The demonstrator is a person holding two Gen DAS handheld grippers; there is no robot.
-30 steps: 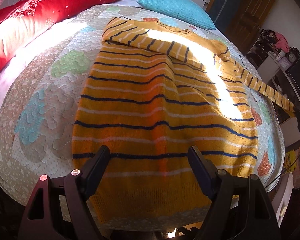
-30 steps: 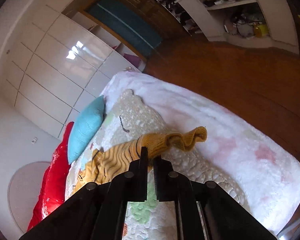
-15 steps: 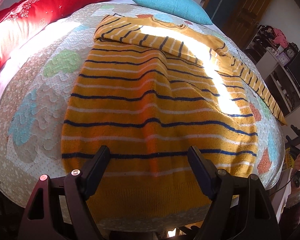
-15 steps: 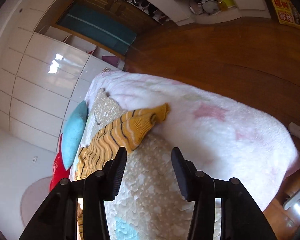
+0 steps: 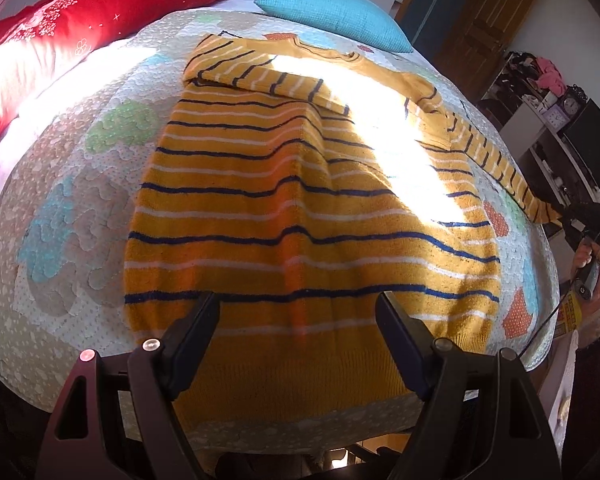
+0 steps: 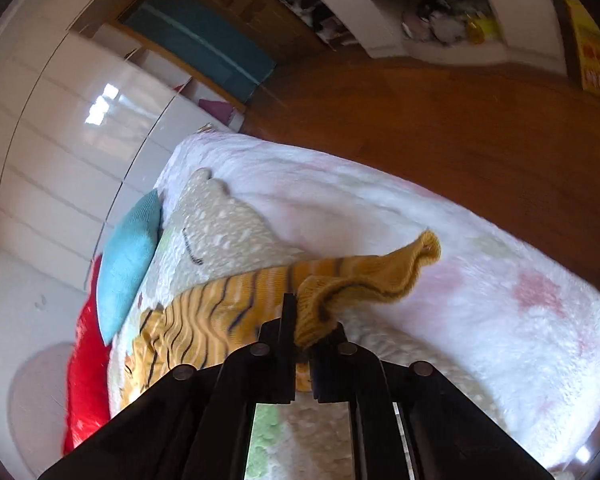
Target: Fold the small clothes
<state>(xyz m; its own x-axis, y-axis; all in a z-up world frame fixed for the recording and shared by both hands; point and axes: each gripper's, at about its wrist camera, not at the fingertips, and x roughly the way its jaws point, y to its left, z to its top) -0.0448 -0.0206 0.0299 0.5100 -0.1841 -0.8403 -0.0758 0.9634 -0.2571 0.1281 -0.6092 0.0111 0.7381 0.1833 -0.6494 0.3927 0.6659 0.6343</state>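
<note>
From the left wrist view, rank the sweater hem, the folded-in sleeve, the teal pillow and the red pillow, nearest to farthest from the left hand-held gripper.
1. Sweater hem, directly under the left hand-held gripper.
2. Folded-in sleeve, across the sweater's top.
3. Teal pillow at the far edge, right of centre, and red pillow at far left: too close to call.

A mustard-yellow knitted sweater [image 5: 308,216] with thin navy and white stripes lies spread flat across the middle of the left wrist frame, hem toward the bottom. One sleeve is folded across its chest near the top. The other sleeve [image 5: 496,164] stretches toward the right edge, its ribbed cuff [image 6: 384,276] lifted and bunched at the centre of the right wrist frame.
</note>
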